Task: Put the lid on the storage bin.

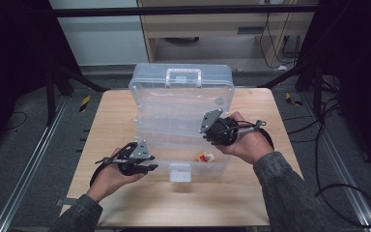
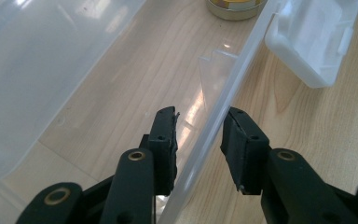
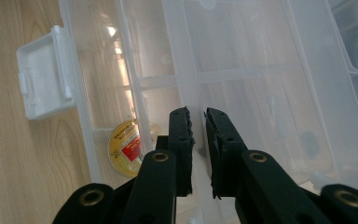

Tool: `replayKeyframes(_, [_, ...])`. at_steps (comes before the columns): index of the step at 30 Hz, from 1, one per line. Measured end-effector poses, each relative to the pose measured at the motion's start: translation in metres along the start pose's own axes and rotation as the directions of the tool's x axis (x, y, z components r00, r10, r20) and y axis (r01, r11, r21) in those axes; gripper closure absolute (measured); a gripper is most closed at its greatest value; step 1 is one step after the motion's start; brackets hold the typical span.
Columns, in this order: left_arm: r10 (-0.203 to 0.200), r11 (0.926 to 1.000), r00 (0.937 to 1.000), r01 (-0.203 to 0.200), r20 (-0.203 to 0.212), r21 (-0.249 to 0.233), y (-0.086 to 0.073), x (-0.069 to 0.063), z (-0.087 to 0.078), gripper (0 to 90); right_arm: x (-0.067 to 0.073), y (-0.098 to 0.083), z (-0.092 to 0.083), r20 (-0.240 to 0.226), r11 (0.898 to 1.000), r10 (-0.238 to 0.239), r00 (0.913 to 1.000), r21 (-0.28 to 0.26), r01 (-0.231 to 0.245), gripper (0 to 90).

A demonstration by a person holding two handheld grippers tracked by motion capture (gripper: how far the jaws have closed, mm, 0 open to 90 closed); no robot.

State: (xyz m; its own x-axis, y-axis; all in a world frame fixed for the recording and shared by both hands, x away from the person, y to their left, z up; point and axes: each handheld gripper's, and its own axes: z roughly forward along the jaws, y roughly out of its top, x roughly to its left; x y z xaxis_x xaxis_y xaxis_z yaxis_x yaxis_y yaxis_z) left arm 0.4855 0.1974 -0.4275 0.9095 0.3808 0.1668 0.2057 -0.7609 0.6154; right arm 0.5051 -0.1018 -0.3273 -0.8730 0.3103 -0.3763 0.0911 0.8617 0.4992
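Note:
A clear plastic organiser box lies open on the wooden table, its lid with a handle standing up at the back. My left gripper is open and straddles the box's front wall: one pad is inside and one outside, with a small gap on the inner side. My right gripper is shut on a thin clear tray wall inside the box. A round yellow and red disc lies in a front compartment.
The box's white latch sticks out over the table at the front middle. Bare wood lies to either side of the box. Dark stands and cables ring the table on the floor.

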Motion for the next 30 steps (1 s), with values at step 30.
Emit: replayKeyframes(30, [-0.071,0.9889,0.9971,0.067,-0.025,-0.132,-0.003,-0.001,-0.025,52.3,0.003,-0.001,0.0,0.002,1.0,-0.006,1.0,0.001,0.006,80.3])
